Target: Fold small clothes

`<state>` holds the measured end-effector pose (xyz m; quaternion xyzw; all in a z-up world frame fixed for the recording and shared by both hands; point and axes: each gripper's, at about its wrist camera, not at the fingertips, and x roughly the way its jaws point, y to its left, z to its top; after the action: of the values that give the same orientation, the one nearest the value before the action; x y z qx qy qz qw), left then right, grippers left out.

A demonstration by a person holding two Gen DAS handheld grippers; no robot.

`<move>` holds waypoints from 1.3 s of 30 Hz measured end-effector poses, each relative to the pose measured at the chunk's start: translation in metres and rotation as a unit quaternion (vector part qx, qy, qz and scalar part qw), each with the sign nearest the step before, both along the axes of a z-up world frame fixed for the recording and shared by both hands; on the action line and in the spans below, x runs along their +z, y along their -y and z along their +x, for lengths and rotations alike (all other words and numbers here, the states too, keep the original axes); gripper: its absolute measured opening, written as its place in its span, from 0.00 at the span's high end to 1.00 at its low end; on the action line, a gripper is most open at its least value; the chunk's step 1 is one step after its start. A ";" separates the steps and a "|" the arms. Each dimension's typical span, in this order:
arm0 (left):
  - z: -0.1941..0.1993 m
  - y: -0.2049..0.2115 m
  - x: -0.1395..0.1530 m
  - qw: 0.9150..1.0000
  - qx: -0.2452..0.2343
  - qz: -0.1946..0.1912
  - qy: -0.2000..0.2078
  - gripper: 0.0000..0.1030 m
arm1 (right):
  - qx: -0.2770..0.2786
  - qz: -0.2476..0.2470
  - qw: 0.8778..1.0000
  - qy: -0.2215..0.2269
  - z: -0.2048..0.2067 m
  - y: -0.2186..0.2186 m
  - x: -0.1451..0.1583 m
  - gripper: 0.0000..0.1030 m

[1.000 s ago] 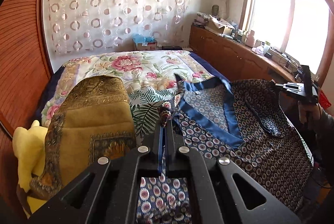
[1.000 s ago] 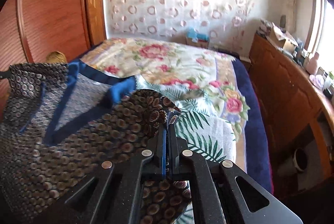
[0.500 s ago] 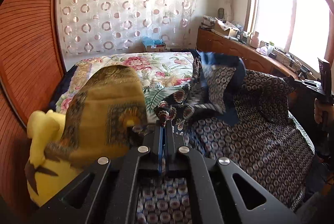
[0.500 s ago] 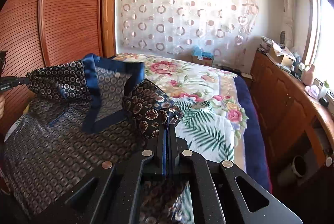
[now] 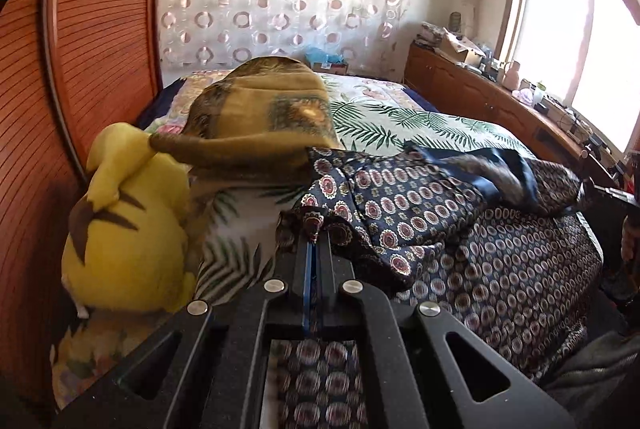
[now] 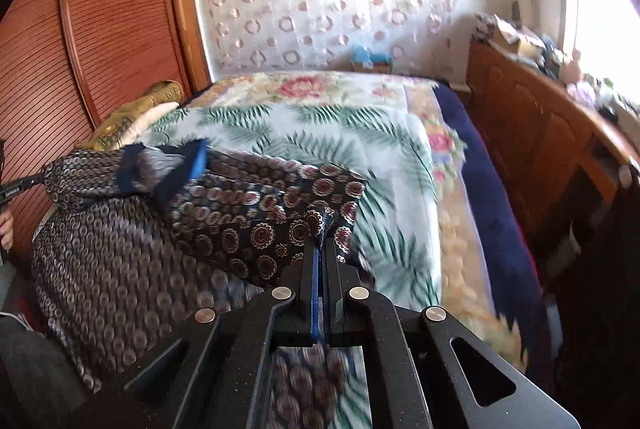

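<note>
- Left gripper (image 5: 314, 235): jaws together, clamped on a corner of the patterned garment (image 5: 420, 205); pinched cloth bunched at the fingertips, more cloth trailing back between the fingers.
- Right gripper (image 6: 320, 229): jaws together, clamped on another corner of the same garment (image 6: 248, 225).
- Garment: navy with round medallion print and blue trim (image 6: 192, 165); upper part folded over the lower part, stretched between both grippers, lying on the near part of the bed (image 6: 320, 133).
- Just left of the left gripper: yellow plush toy (image 5: 132, 225), partly under an ochre patterned cloth (image 5: 264, 117).
- Right of the bed: wooden cabinet (image 6: 532, 125).
</note>
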<state>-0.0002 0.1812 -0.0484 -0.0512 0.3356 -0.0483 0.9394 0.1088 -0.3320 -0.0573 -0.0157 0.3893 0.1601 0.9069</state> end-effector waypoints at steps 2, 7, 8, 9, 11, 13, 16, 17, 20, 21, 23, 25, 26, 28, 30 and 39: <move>-0.010 -0.002 0.004 1.000 0.004 0.002 0.000 0.98 | -0.007 0.000 1.000 -0.007 -0.011 0.008 0.001 0.99; -0.033 -0.011 0.009 0.999 0.027 0.027 -0.001 0.98 | 0.000 -0.025 1.000 -0.018 -0.032 0.017 0.010 0.99; -0.036 -0.012 0.008 0.999 0.032 0.037 -0.003 0.98 | 0.004 -0.022 0.999 -0.027 -0.032 0.019 0.011 0.99; -0.037 -0.012 0.008 0.999 0.033 0.039 -0.004 0.98 | 0.009 -0.021 0.999 -0.038 -0.031 0.015 0.011 0.99; -0.037 -0.014 0.006 0.999 0.033 0.038 -0.007 0.95 | 0.002 -0.037 0.998 -0.045 -0.031 0.011 0.008 0.99; -0.033 -0.017 0.007 0.999 0.036 0.039 -0.006 0.84 | -0.002 -0.037 0.998 -0.051 -0.029 0.012 0.004 0.99; -0.025 -0.020 0.014 0.999 0.034 0.031 0.001 0.57 | -0.012 -0.033 0.998 -0.046 -0.023 0.011 0.009 0.94; -0.023 -0.020 0.016 0.999 0.036 0.036 0.003 0.55 | -0.013 -0.038 0.998 -0.040 -0.024 0.006 0.013 0.93; -0.013 -0.018 0.026 0.998 0.039 0.054 0.012 0.51 | -0.011 -0.080 0.996 -0.024 -0.029 -0.005 0.022 0.93; -0.007 -0.017 0.029 0.997 0.038 0.060 0.014 0.51 | -0.007 -0.080 0.997 -0.021 -0.028 -0.006 0.026 0.93; 0.004 -0.014 0.032 0.997 0.038 0.069 0.018 0.51 | -0.004 -0.084 0.996 -0.011 -0.026 -0.009 0.034 0.93; 0.021 -0.012 0.033 0.997 0.032 0.066 0.016 0.51 | -0.007 -0.090 0.996 0.003 -0.020 -0.011 0.043 0.89; 0.027 -0.011 0.033 0.997 0.028 0.064 0.014 0.51 | -0.008 -0.089 0.996 0.009 -0.017 -0.013 0.047 0.77; 0.044 -0.008 0.032 0.998 0.020 0.060 0.007 0.51 | -0.007 -0.085 0.996 0.020 -0.009 -0.017 0.051 0.56; 0.060 -0.003 0.029 0.998 0.012 0.057 0.000 0.51 | -0.008 -0.078 0.997 0.024 0.003 -0.022 0.050 0.50; 0.098 0.008 -0.004 0.997 -0.015 0.040 -0.057 0.51 | 0.018 -0.045 0.999 -0.014 0.057 -0.042 0.002 0.49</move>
<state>0.0974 0.1730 -0.0522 -0.0111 0.3914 -0.0461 0.9190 0.1658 -0.2899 -0.0557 -0.0617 0.4084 0.1590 0.8967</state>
